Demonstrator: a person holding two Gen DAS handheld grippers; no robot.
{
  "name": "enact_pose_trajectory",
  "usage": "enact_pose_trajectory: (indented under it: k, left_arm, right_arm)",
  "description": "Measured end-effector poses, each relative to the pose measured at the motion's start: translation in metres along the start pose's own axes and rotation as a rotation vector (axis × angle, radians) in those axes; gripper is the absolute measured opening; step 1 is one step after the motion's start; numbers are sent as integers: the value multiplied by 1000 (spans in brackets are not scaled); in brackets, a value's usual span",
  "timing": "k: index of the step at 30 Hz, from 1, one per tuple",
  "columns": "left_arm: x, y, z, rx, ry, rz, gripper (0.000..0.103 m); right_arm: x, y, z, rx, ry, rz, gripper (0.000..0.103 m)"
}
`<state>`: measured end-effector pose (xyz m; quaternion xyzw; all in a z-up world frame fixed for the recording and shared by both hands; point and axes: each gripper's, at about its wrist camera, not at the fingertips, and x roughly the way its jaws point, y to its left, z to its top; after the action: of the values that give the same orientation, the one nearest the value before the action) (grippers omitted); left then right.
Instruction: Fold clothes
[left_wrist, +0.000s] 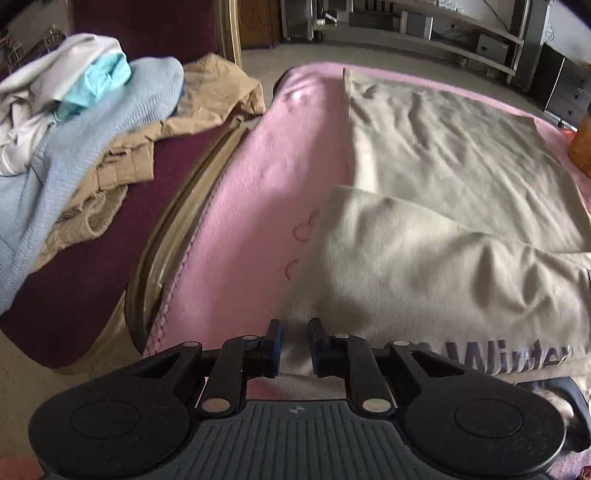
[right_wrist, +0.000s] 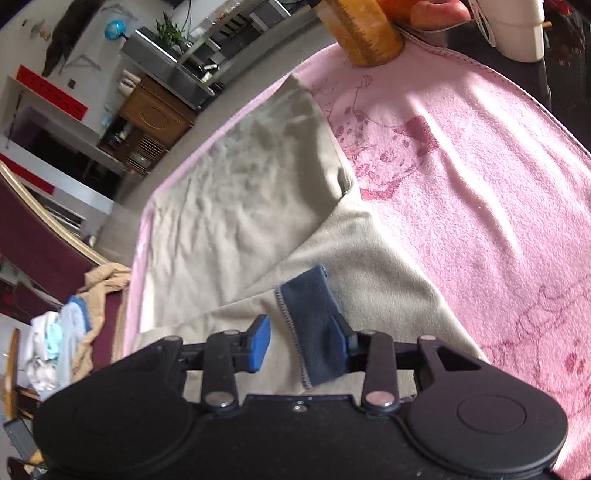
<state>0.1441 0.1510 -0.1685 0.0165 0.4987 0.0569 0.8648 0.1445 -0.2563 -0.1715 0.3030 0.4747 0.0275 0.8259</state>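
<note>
A: Two grippers, both over the beige sweatshirt (left_wrist: 443, 229). State of each?

B: Left gripper (left_wrist: 294, 345): jaws a narrow gap apart, hovering at the near edge of the garment. Fabric shows in the gap, but whether the pads pinch it cannot be told. Right gripper (right_wrist: 301, 341): jaws apart, with the navy cuff (right_wrist: 312, 325) lying between them. One pad touches the cuff; the other stands clear, so no clamp is made.

A: Location of the garment?

B: Spread flat on the pink blanket (right_wrist: 480, 177), one sleeve folded across the body. Lettering (left_wrist: 509, 356) is printed on the near part.

A: Handling properties?

B: Judged soft, light and limp, with a napped fleece surface. It should drape and crease readily, not hold shape, and drag slightly on the fuzzy blanket. No fragility expected.

A: Recommended hold?

B: The cuff: stitched hem, double layer, thicker and less likely to slip. On the left side, pinch at a hem or seam.

A: Surroundings?

B: An orange jar (right_wrist: 364, 33) at the blanket's far edge; a pile of clothes (left_wrist: 92, 122), knit and woven, on a maroon chair (left_wrist: 74, 295) beside.
</note>
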Motion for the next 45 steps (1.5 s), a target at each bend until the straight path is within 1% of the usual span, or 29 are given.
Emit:
enact_pose_trajectory:
  k: [1, 2, 6, 8, 10, 11, 12, 14, 15, 17, 19, 20, 22, 23, 25, 27, 30, 32, 35, 37, 38, 39, 41, 44, 45]
  left_arm:
    - [7, 1, 1, 1, 28, 2, 20]
    - [8, 0, 0, 5, 26, 9, 26]
    - [8, -1, -3, 23, 7, 38, 27]
    - [5, -4, -5, 32, -18, 50, 26]
    - [-3, -5, -6, 39, -62, 66, 25]
    - [-8, -6, -7, 41, -93, 73, 26]
    - [-15, -5, -7, 34, -125, 74, 26]
    - [-28, 1, -8, -5, -183, 81, 26]
    - [-34, 4, -8, -26, -211, 84, 26]
    - [-41, 14, -8, -82, -238, 87, 26]
    - [-44, 19, -8, -114, -246, 87, 26]
    - [-45, 21, -8, -122, -246, 87, 26]
    - [-47, 24, -7, -138, -247, 86, 26]
    - [-46, 22, -8, -129, -245, 85, 26]
    - [-45, 19, -9, -113, -242, 84, 26]
    - [-43, 17, -10, -102, -234, 80, 26]
    - [-39, 15, -10, -86, -222, 77, 26]
    - [-37, 12, -11, -71, -214, 75, 26]
    - [-35, 9, -12, -53, -208, 71, 26]
    - [-34, 7, -12, -45, -205, 69, 26]
    - [-35, 7, -13, -46, -204, 67, 26]
    - [-35, 7, -13, -46, -205, 52, 26]
    - [-36, 3, -14, -33, -207, -13, 25]
    - [-37, -6, -15, 15, -210, -108, 26]
    - [-37, -10, -16, 32, -212, -113, 26]
  right_arm:
    - [6, 4, 1, -23, -1, -40, 36]
    - [12, 7, 1, -45, -1, -74, 37]
    - [29, 15, -1, -121, -10, -128, 38]
    - [31, 24, -8, -208, -35, -155, 41]
    - [32, 34, -17, -306, -56, -188, 39]
    - [32, 39, -21, -350, -65, -206, 32]
    - [33, 44, -26, -395, -74, -224, 18]
    - [26, 48, -30, -396, -90, -211, 6]
    - [18, 49, -32, -388, -110, -190, 6]
    - [-3, 54, -35, -375, -160, -130, 6]
    - [-31, 61, -39, -379, -228, -45, 6]
    - [-43, 65, -42, -387, -262, -19, 6]
    - [-64, 72, -44, -400, -324, 12, 6]
    - [-71, 75, -43, -399, -348, 20, 6]
    - [-83, 73, -41, -377, -371, 28, 6]
    - [-87, 66, -36, -338, -364, 24, 6]
    - [-80, 48, -28, -283, -333, -40, 6]
    - [-69, 34, -23, -230, -285, -57, 6]
    - [-52, 17, -17, -160, -222, -53, 6]
    - [-47, 16, -18, -163, -222, -87, 6]
    - [-47, 18, -19, -183, -231, -122, 6]
    - [-46, 20, -20, -206, -242, -154, 6]
    - [-43, 21, -20, -229, -240, -184, 6]
    - [-28, 15, -17, -206, -186, -194, 7]
    - [-23, 13, -15, -197, -165, -205, 11]
